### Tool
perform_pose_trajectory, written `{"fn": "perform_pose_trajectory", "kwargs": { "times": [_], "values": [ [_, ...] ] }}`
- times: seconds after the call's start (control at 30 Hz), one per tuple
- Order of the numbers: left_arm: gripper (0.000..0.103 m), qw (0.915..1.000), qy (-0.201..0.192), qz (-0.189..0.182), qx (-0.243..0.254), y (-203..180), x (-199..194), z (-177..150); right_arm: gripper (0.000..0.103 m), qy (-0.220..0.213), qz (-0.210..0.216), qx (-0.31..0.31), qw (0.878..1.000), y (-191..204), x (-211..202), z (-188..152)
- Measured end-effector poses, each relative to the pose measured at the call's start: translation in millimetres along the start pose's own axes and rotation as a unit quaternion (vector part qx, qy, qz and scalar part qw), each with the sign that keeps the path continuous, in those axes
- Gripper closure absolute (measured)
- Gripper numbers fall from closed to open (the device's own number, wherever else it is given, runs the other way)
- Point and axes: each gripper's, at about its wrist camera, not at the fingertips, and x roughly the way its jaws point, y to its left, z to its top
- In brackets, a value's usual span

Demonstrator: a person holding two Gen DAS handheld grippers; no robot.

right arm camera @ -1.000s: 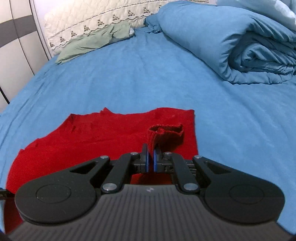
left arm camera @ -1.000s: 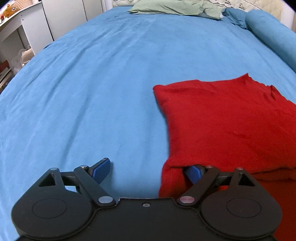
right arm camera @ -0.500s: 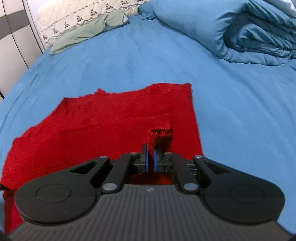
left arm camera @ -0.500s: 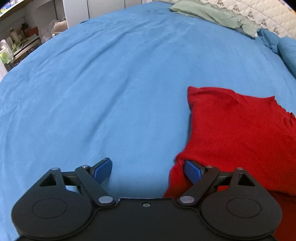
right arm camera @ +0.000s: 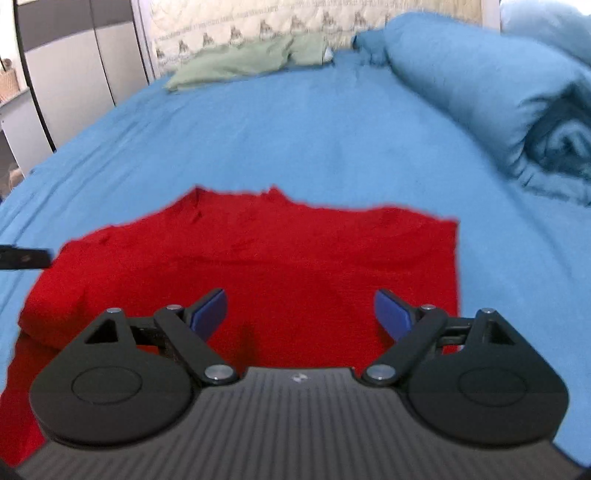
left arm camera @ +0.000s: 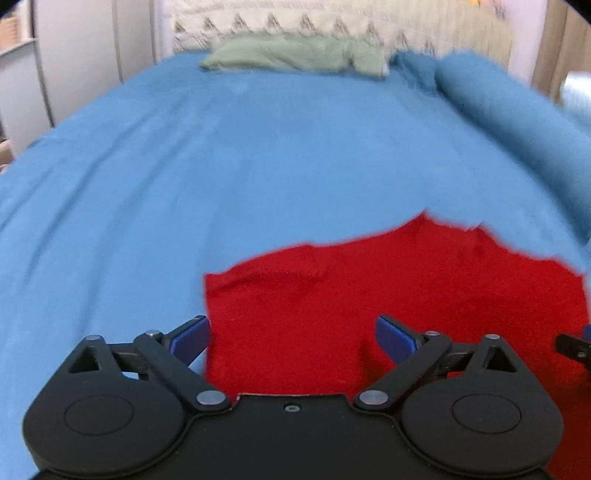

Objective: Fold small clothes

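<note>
A red knit garment [left arm camera: 406, 295] lies folded on the blue bedsheet [left arm camera: 221, 166]. It also shows in the right wrist view [right arm camera: 277, 258], with a fold line across its middle. My left gripper [left arm camera: 291, 334] is open and empty, just above the garment's near left part. My right gripper [right arm camera: 301, 312] is open and empty, above the garment's near right part. A finger of the right gripper shows at the right edge of the left wrist view [left arm camera: 574, 347]. A finger of the left gripper shows at the left edge of the right wrist view [right arm camera: 24, 256].
A green cloth [right arm camera: 243, 61] lies at the head of the bed by a quilted headboard [right arm camera: 258, 22]. A rolled blue duvet [right arm camera: 498, 92] lies along the right side. Cupboards [right arm camera: 74, 66] stand to the left of the bed.
My right gripper has opened and let go of the red fabric it pinched. The lifted part now lies flat. Both grippers have swung to face the head of the bed.
</note>
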Motion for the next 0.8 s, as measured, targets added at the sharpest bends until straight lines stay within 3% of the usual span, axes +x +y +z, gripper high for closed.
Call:
{"fn": "perform_pose_trajectory", "kwargs": {
  "times": [0.07,0.1,0.2,0.3,0.4,0.47,0.57,0.8],
  "values": [
    [0.001,0.9992,0.033,0.02,0.013,4.2,30.6,-5.3,0.001,0.019,-0.006,0.016,1.0,-6.5,14.8,-8.8],
    [0.0,0.9994,0.033,0.013,0.007,8.9,36.9,-9.0,0.0,0.014,-0.003,0.018,1.0,-9.4,16.8,-12.8],
    [0.0,0.9996,0.027,-0.005,-0.007,17.8,33.0,-9.7,0.0,0.01,0.0,-0.006,1.0,-8.3,12.0,-12.1],
    [0.009,0.9998,0.019,0.0,-0.003,18.2,8.1,-4.7,0.0,-0.024,0.009,0.001,1.0,-11.0,-18.9,-4.5],
    [0.008,0.9998,-0.016,0.005,0.009,23.3,-48.7,-6.3,0.0,-0.053,0.008,0.027,0.998,-23.0,-64.6,-2.0],
    [0.002,0.9991,-0.035,0.018,0.017,25.6,-93.2,-10.4,0.0,-0.073,0.002,0.027,0.997,-27.0,-104.8,0.6],
    [0.0,0.9984,-0.052,0.021,0.003,33.8,-160.1,-24.2,0.0,-0.093,-0.004,0.019,0.995,-34.5,-169.0,4.1],
    [0.0,0.9988,0.008,0.019,-0.044,36.6,-264.5,-90.3,0.0,-0.071,0.005,0.017,0.997,-56.6,-287.6,-22.8]
  ]
}}
